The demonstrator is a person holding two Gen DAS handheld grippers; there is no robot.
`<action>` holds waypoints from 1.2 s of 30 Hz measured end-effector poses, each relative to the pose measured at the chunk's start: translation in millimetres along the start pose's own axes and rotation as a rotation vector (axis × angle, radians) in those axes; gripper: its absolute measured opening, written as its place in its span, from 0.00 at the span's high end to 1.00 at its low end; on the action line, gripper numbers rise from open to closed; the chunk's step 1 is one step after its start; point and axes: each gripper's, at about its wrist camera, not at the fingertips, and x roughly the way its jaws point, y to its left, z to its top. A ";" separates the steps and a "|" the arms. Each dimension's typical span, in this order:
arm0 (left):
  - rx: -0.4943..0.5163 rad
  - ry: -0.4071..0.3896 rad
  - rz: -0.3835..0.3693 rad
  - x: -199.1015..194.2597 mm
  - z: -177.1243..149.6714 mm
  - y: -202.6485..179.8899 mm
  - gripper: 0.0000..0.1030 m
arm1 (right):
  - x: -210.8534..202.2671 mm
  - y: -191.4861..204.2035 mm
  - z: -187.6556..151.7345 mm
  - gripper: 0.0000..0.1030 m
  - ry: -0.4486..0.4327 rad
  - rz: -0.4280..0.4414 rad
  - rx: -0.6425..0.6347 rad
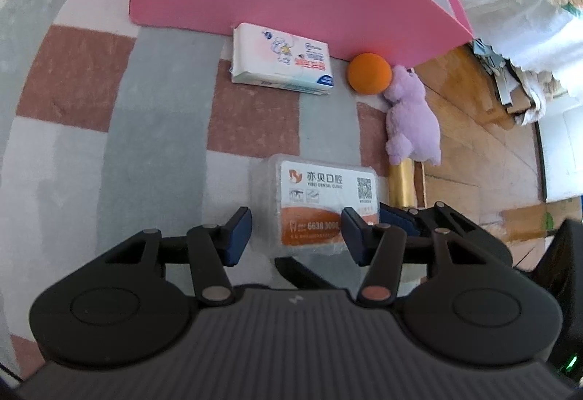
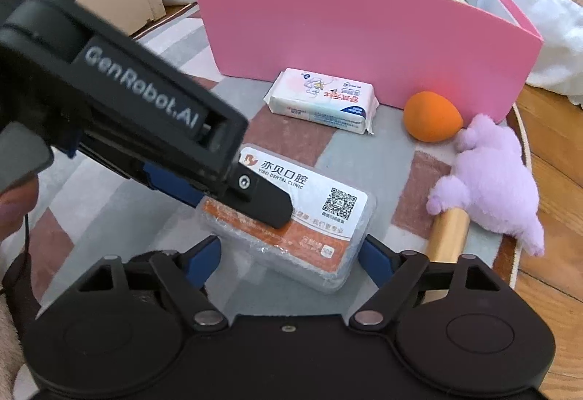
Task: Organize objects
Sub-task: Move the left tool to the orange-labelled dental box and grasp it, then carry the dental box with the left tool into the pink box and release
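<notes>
Straddling the glossy plastic-wrapped box (image 2: 291,217), both grippers, left (image 1: 297,236) and right (image 2: 289,259), stand apart; a gold cylinder (image 2: 446,236) lies half-hidden under plush (image 2: 488,174).

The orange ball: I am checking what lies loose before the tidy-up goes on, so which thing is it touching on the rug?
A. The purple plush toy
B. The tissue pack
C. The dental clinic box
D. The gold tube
A: the orange ball lies against the purple plush toy by the pink box, apart from the tissue pack, dental clinic box and gold tube.
</notes>
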 end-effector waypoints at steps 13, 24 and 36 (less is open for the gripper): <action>0.089 -0.057 -0.001 -80.8 -10.9 -31.4 0.51 | -63.8 15.4 18.5 0.21 -0.014 0.051 -0.023; 0.135 -0.120 -0.007 -151.9 26.7 -70.4 0.51 | -129.9 38.6 74.7 0.20 -0.123 -0.043 -0.206; 0.133 -0.169 0.018 -154.8 108.2 -94.8 0.49 | -138.7 4.3 155.0 0.20 -0.138 -0.069 -0.194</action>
